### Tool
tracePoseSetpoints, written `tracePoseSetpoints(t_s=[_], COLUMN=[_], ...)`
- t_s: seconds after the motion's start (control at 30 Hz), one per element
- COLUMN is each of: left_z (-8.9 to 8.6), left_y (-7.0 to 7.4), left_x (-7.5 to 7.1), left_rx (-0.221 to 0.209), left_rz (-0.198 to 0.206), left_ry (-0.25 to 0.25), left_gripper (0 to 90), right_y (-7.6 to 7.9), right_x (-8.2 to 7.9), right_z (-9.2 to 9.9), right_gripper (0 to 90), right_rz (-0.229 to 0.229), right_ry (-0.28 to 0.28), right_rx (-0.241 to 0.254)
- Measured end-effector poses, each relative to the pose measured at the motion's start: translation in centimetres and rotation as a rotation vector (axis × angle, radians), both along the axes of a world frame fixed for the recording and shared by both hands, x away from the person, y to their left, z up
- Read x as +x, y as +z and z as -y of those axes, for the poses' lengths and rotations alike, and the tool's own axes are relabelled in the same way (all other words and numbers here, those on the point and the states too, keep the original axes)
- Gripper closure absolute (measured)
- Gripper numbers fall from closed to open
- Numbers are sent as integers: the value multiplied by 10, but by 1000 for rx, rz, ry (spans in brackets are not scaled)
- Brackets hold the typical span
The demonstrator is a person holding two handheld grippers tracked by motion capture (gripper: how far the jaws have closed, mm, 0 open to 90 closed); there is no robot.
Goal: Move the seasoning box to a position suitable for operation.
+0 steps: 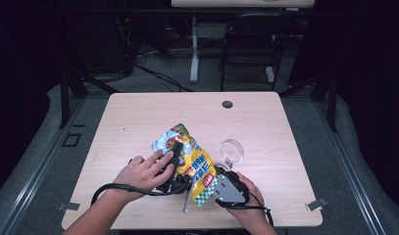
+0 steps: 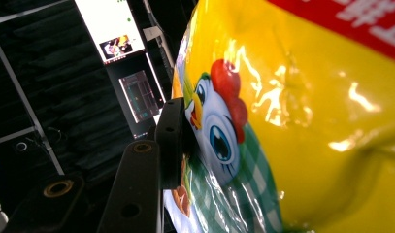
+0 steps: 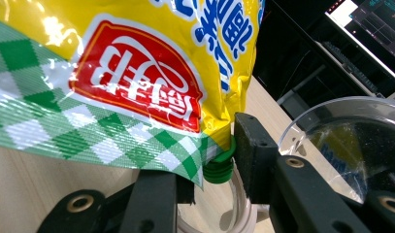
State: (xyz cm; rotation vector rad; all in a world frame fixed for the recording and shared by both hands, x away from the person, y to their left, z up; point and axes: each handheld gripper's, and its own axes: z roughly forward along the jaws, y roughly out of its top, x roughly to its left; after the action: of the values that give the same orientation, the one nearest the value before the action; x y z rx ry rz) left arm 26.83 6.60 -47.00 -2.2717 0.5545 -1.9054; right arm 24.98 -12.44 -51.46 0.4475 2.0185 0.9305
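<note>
A yellow snack bag [image 1: 194, 164] with a cartoon chicken [image 2: 219, 126], green checks and a red logo [image 3: 137, 77] is held up over the table's [image 1: 138, 117] near middle. My left gripper [image 1: 180, 159] reaches in from the left. One black pad [image 2: 172, 141] presses the bag's side and the other jaw is hidden behind the bag. My right gripper [image 3: 212, 165] comes from the near right and is shut on the bag's lower corner, with a green ribbed piece [image 3: 218, 169] between its jaws. A hand lies on each gripper.
A clear round container [image 1: 231, 151] [image 3: 350, 141] stands just right of the bag, close to my right gripper. The table has a cable hole [image 1: 227, 104] near its far edge. A black chair [image 1: 248, 44] and another desk stand beyond. Lit monitors [image 2: 112, 29] glow in the dark room.
</note>
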Motion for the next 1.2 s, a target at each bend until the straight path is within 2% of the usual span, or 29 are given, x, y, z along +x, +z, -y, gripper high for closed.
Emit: tracePoseSetpoints(t_s=[0.43,0.6,0.63,0.7,0.73,0.83,0.9,1.2], left_z=[1,2,3,3,3,3,3,2], left_y=[1,2,3,2,3,2,3,5], left_x=[-2,-3,-3,-3,-3,-3,-3,-5], left_rx=[21,11,22,11,10,11,13,15], left_rz=[-1,8,-1,3,-12,4,-3,13], left_ry=[5,-8,1,-7,0,-6,0,-14], left_gripper=[660,681,683,686,688,689,689,690], right_y=[-1,-2,-2,-2,-2,-2,-2,-1], right_x=[1,2,1,1,2,2,2,2], right_z=[-1,-1,-1,-1,-1,-1,-1,-1], right_gripper=[710,710,710,710,711,711,711,711], right_rz=[-11,-20,-19,-25,-22,-23,-22,-17], right_ry=[-3,-2,-5,-5,-5,-4,-3,-3], right_rx=[8,14,13,12,12,13,11,20])
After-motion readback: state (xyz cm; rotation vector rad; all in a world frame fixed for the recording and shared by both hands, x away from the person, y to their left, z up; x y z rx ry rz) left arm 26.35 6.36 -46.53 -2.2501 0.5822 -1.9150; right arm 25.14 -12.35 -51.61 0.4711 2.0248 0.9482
